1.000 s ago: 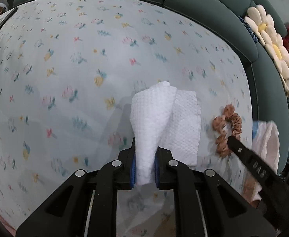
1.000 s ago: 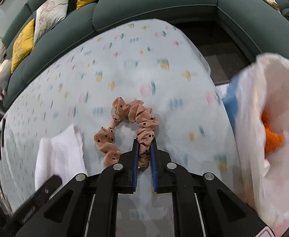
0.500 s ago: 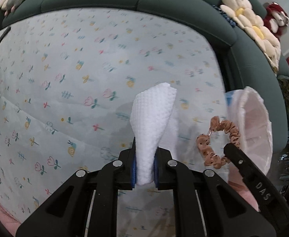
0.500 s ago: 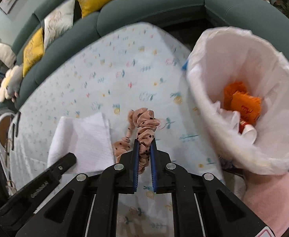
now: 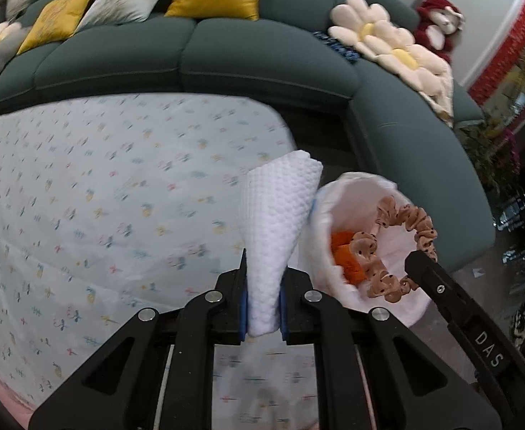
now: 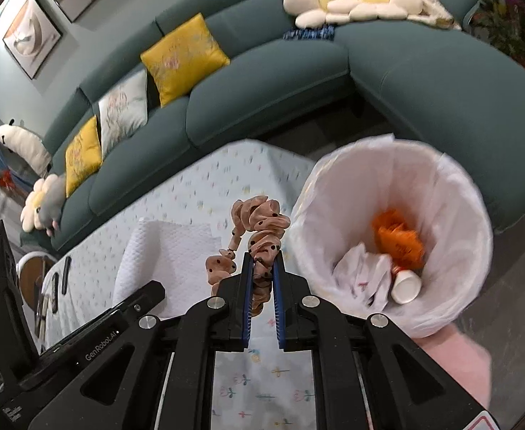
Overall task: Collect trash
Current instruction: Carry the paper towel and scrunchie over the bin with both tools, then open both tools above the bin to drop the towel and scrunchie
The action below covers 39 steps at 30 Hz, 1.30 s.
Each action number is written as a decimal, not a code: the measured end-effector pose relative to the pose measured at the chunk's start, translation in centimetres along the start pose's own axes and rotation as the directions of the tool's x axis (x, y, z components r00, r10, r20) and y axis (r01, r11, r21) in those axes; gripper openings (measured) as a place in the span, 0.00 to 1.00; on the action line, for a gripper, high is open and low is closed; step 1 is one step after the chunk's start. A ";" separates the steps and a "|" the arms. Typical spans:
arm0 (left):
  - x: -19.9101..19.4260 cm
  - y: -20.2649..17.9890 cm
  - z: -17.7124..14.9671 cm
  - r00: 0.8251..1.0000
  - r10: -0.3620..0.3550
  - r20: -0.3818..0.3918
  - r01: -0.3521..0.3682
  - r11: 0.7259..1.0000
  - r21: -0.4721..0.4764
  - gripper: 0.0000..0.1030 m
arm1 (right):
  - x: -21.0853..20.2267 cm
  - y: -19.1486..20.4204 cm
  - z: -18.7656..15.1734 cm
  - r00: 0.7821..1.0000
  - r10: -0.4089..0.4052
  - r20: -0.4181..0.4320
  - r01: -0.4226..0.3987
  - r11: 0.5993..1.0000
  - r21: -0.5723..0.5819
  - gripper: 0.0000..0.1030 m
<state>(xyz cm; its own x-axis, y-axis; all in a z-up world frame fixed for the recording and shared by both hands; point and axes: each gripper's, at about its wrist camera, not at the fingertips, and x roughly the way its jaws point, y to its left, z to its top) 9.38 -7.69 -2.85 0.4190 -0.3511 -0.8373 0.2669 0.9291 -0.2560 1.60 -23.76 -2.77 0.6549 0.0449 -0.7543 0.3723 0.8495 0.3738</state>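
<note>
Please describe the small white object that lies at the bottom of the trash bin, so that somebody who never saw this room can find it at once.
Beside the floral-clothed table stands a bin with a white bag liner. At its bottom, below the orange wrapper and right of the crumpled white paper, lies a small white cup-like cylinder. It alone is smooth and round, its open end facing the right wrist camera.

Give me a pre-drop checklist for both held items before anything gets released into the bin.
1. Right gripper shut on the tan polka-dot fabric scrunchie: ok.
2. Left gripper shut on the white quilted paper towel: ok.
3. White-lined round trash bin mouth open, room inside above the orange wrapper: ok.
4. Scrunchie over the bin mouth: cannot tell; the two views disagree.
5. Paper towel over the bin mouth: not ok, it sits left of the rim.
6. Grippers apart from each other: ok.
</note>
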 end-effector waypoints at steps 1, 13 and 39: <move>-0.3 -0.8 0.1 1.000 -0.009 0.007 0.009 1.000 0.013 0.11 | -0.7 -0.6 0.2 1.000 0.000 0.013 0.000 1.000 0.002 0.09; -0.9 -7.7 0.0 0.995 -0.101 0.023 0.096 0.986 0.138 0.12 | -4.7 -6.1 1.5 0.994 -0.023 0.106 0.012 0.995 0.103 0.09; 2.0 -10.7 1.6 0.993 -0.117 0.010 0.115 0.984 0.136 0.44 | -3.4 -10.1 2.4 0.994 -0.063 0.088 0.049 0.986 0.157 0.10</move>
<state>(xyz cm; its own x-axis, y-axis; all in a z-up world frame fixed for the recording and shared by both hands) 8.74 -18.54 -1.04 0.3936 -0.4587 -0.7967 0.4285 0.8582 -0.2825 -2.75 -33.76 -2.68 0.6856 -0.0556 -0.7259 0.5024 0.7577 0.4165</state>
